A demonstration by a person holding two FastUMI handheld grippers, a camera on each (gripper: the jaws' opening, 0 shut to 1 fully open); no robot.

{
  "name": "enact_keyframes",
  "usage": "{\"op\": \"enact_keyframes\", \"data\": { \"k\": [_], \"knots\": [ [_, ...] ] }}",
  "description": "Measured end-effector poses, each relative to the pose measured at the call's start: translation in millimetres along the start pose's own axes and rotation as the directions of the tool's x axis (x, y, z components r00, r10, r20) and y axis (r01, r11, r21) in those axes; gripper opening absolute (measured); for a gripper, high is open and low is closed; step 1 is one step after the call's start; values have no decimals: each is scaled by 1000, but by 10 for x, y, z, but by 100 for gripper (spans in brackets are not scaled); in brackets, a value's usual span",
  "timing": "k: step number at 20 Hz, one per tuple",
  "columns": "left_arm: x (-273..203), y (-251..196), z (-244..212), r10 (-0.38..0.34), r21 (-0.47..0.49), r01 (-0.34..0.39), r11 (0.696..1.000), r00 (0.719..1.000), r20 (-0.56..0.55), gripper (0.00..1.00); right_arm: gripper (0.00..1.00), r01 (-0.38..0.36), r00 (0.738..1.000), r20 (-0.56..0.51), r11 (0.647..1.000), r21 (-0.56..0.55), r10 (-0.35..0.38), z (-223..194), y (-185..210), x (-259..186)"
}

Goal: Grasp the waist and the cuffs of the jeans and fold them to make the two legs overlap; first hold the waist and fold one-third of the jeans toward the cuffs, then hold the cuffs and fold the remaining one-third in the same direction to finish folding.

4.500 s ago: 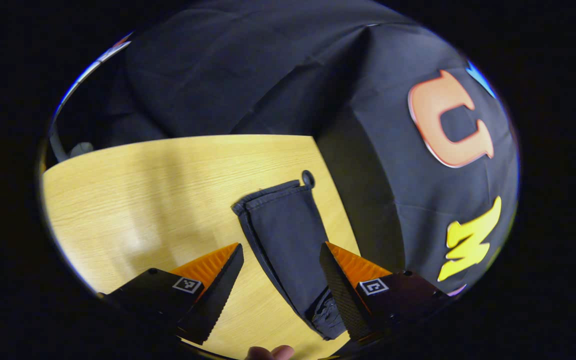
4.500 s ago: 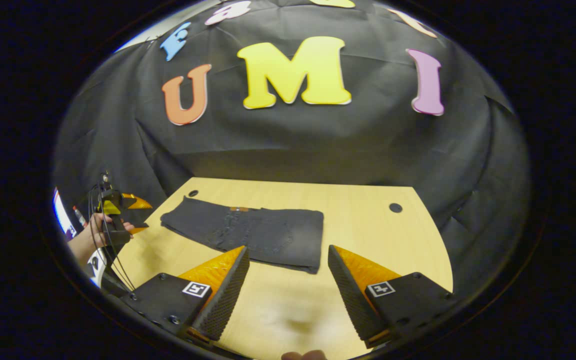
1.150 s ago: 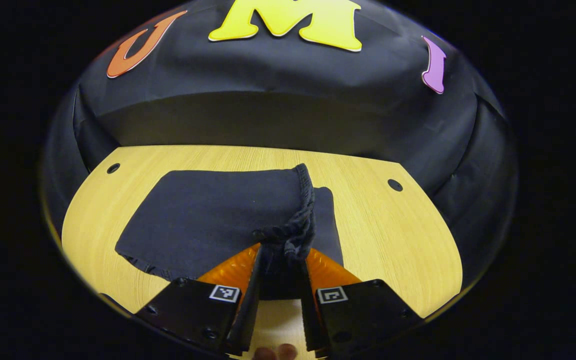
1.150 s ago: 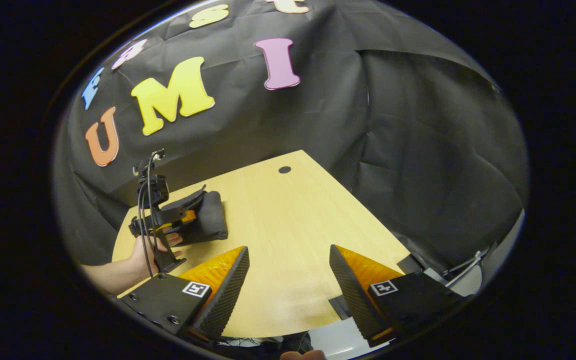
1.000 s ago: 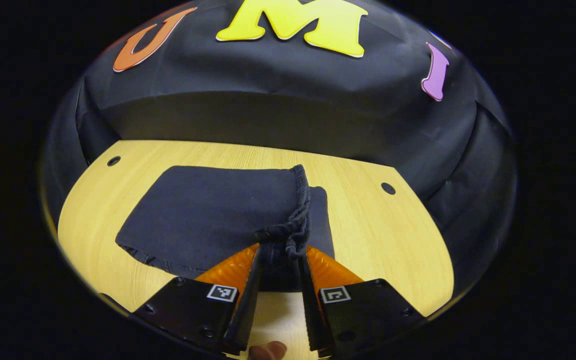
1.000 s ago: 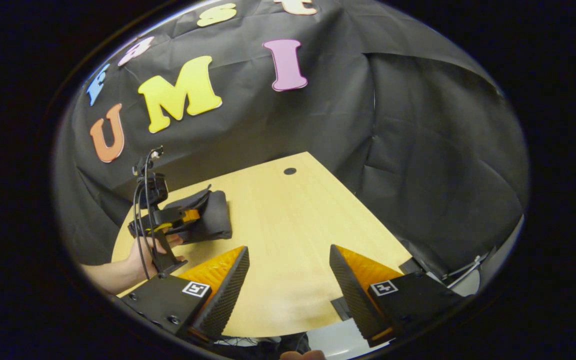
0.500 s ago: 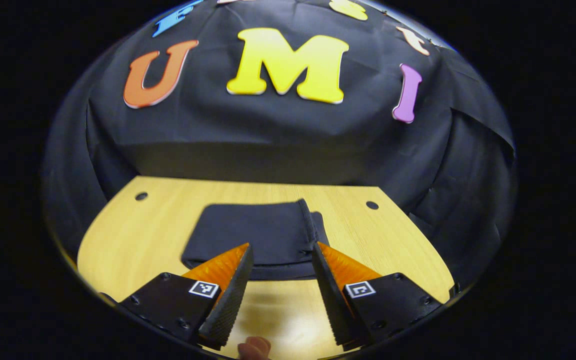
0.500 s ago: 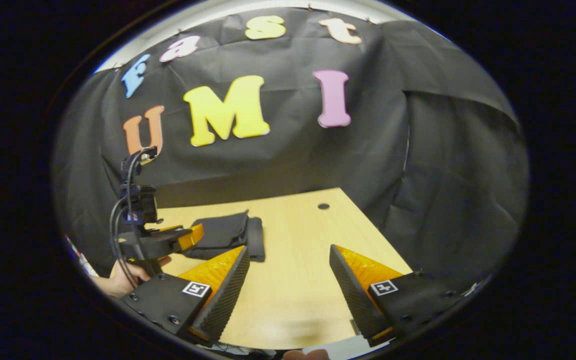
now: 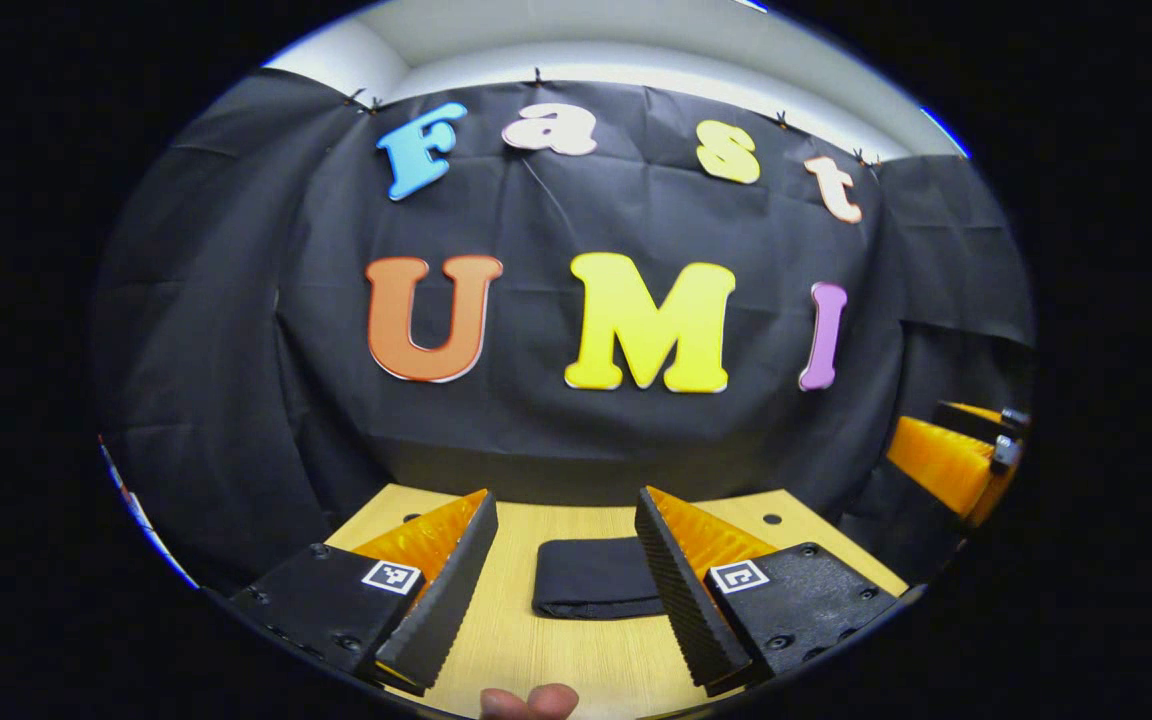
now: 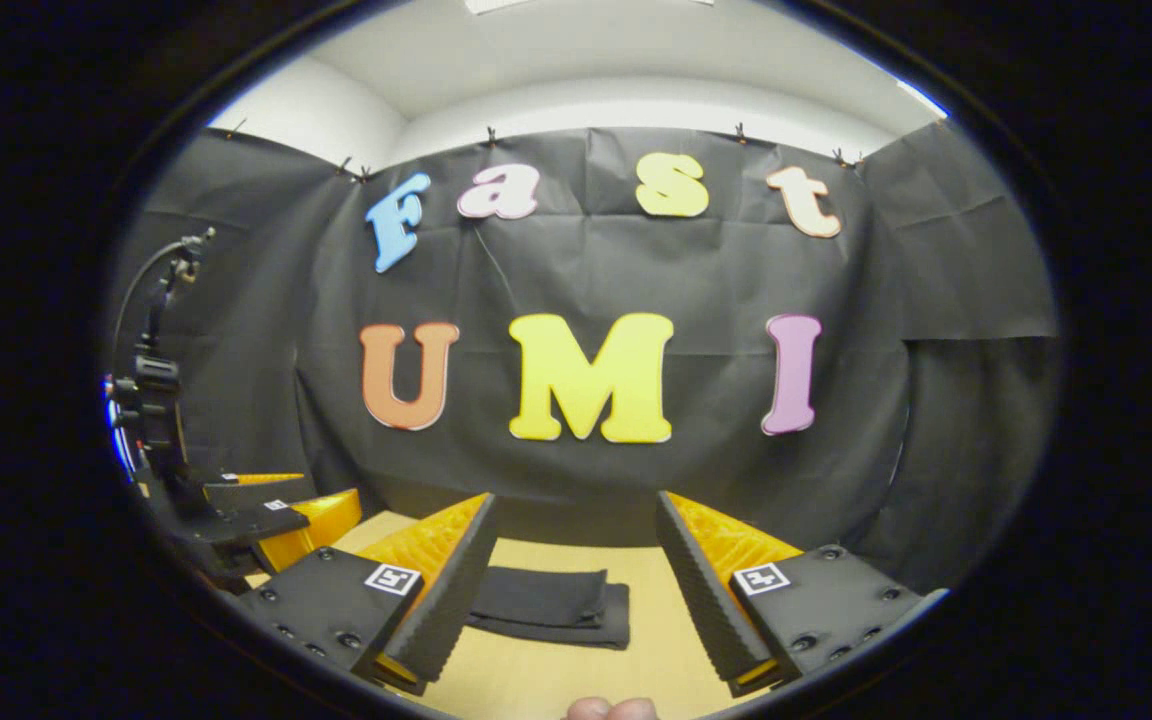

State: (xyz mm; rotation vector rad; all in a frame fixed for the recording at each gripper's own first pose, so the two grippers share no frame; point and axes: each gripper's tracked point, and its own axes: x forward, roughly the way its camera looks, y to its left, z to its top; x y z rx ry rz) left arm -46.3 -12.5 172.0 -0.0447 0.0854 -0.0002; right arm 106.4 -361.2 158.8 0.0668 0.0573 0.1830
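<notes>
Jeans: lying as a compact dark bundle on the bench, toward its far edge, midway between the side edges; layers are stacking flat, one edge showing a second layer peeking out beside the top one in the right gripper view.

Left gripper: hovering above the bench's near edge, fingers spread wide, gripping nothing, well apart from the bundle.

Right gripper: hovering likewise, fingers parted, carrying nothing, pointing at the booth wall rather than down at the cloth.

Task status, as a judgement: folding is looking complete, both tools standing clear.

Risks: stiff denim is likely pushing back against its creases, so the top layer could be creeping open unpressed; the offset edge suggests uneven thirds; any low sweep of either tool across the bench could be catching the bundle and dragging it apart.
</notes>
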Motion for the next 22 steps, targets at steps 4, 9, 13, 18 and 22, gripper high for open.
{"op": "enact_keyframes", "data": {
  "k": [4, 9, 13, 18, 22],
  "knots": [
    [-353, 229, 250, 35, 17, -37, 999, 997, 68, 90, 96, 62, 997, 35, 998, 6, -63, -43, 91, -146],
    [-481, 221, 162, 42, 28, -44, 999, 997, 69, 90, 97, 73, 997, 11, 997, -27, -73, -183, 107, -232],
    [-493, 144, 106, 17, 37, -20, 999, 997, 72, 92, 96, 102, 995, 21, 995, -17, -102, -177, 61, -231],
    [-423, 129, 68, 31, 49, -35, 998, 997, 76, 91, 97, 110, 994, 15, 994, 3, -111, -220, 31, -201],
    [-388, 114, 68, 39, 50, -43, 998, 997, 73, 91, 96, 101, 995, -1, 995, 14, -101, -253, 30, -190]
  ]
}}
